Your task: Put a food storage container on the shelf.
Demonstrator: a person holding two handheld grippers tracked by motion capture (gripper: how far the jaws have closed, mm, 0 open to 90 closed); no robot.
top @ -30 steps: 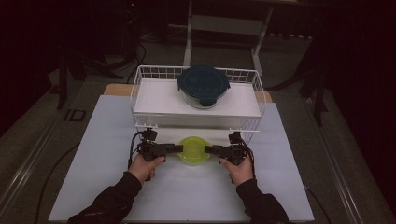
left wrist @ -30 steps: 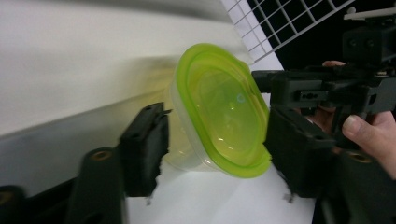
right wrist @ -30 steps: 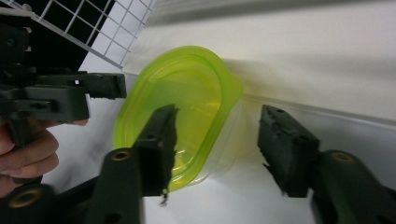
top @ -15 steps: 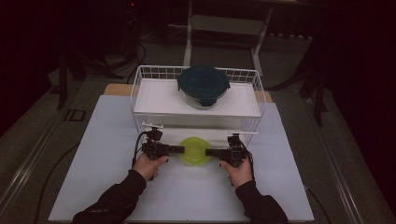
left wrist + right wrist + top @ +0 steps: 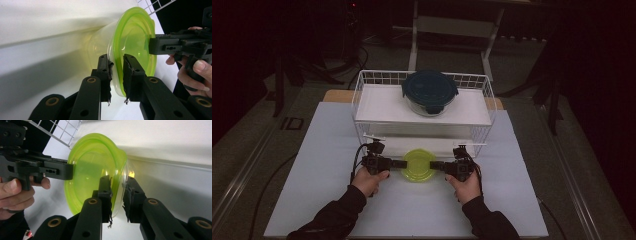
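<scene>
A clear container with a lime-green lid (image 5: 418, 165) is at the front of the white wire rack (image 5: 362, 100), level with its lower shelf. My left gripper (image 5: 404, 163) holds its left rim and my right gripper (image 5: 433, 164) its right rim. In the left gripper view my left gripper (image 5: 116, 60) has its jaws closed on either side of the green lid (image 5: 135, 42) edge. In the right gripper view my right gripper (image 5: 117, 181) clamps the opposite edge of the lid (image 5: 92, 167). I cannot tell whether the container rests on a surface or hangs.
A glass container with a dark teal lid (image 5: 429, 90) stands on the rack's upper shelf. The rack sits at the back of a pale mat (image 5: 312, 175) that covers the table. Dark floor and stand legs surround the table.
</scene>
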